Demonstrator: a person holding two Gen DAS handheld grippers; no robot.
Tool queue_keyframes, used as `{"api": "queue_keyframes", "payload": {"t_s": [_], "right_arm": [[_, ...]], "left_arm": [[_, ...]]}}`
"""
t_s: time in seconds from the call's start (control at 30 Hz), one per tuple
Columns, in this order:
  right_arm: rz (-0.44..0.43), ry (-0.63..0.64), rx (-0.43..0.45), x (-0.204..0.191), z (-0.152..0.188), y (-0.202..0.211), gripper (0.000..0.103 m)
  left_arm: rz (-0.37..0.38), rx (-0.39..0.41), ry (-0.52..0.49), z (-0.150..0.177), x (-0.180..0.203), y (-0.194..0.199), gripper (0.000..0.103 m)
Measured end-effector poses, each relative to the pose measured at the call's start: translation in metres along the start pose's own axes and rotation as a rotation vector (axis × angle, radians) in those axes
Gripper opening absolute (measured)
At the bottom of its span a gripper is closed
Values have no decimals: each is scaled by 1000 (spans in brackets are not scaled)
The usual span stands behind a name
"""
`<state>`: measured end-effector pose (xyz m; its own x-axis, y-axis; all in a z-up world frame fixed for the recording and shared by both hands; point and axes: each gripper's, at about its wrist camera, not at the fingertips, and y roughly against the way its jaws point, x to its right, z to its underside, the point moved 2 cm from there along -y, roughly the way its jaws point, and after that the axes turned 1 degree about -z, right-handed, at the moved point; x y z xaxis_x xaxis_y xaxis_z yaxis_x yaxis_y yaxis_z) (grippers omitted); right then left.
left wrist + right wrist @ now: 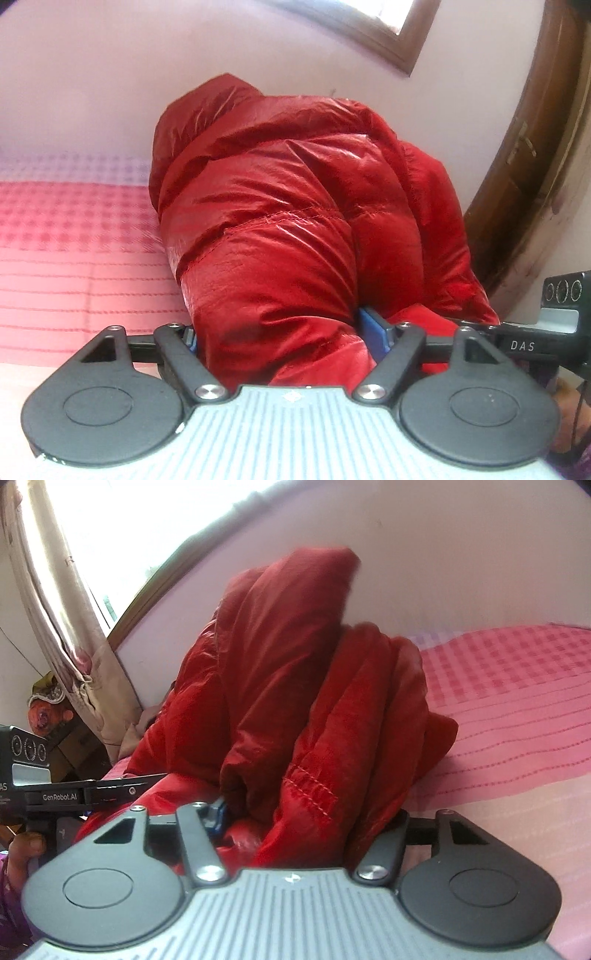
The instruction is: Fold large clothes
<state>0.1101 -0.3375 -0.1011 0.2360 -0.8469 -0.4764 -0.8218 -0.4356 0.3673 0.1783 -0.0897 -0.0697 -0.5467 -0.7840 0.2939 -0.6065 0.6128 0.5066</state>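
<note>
Left gripper point(280, 339): your jaws were clamped on a thick roll of the red puffer jacket point(295, 221), blue pads point(373, 328) pressed into the fabric on both sides. Right gripper point(280, 812): likewise closed on a bunched fold of the same jacket point(295, 701), one blue pad visible at the left of the fabric, the other hidden under cloth.

You held the two grippers side by side, close together; each wrist view caught the other tool at its edge. The jacket stood up in a tall mound from your grip, its lower part resting on the pink checked bedspread point(517, 709), near the bed's edge toward the curtain point(74, 627) and window point(369, 22). It lay against the wall side rather than mid-bed.

Judged step: carrying a gathered portion over to make a fold. The shell looked slick and the filling springy, so it would likely slip or puff back.

Advice for this step:
- Keep both grips firm and level, so the fold line stays straight.
- Move the pair together, same pace; spread them a little to tension the edge.
- Lay the fabric down low and flat before you release.
- Press the air out once it is down.
</note>
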Motion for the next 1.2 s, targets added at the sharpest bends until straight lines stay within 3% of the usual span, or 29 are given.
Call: {"api": "queue_keyframes", "payload": {"t_s": [0.43, 0.73, 1.2], "right_arm": [[-90, 56, -9, -65, -4, -33, 56], [-176, 114, -32, -124, -6, -77, 56], [-278, 181, -103, -198, 6, -153, 56]], "left_arm": [[-123, 92, 30, -9, -42, 73, 75], [-241, 155, 96, -8, -96, 132, 75], [-403, 207, 179, -3, -174, 186, 74]]}}
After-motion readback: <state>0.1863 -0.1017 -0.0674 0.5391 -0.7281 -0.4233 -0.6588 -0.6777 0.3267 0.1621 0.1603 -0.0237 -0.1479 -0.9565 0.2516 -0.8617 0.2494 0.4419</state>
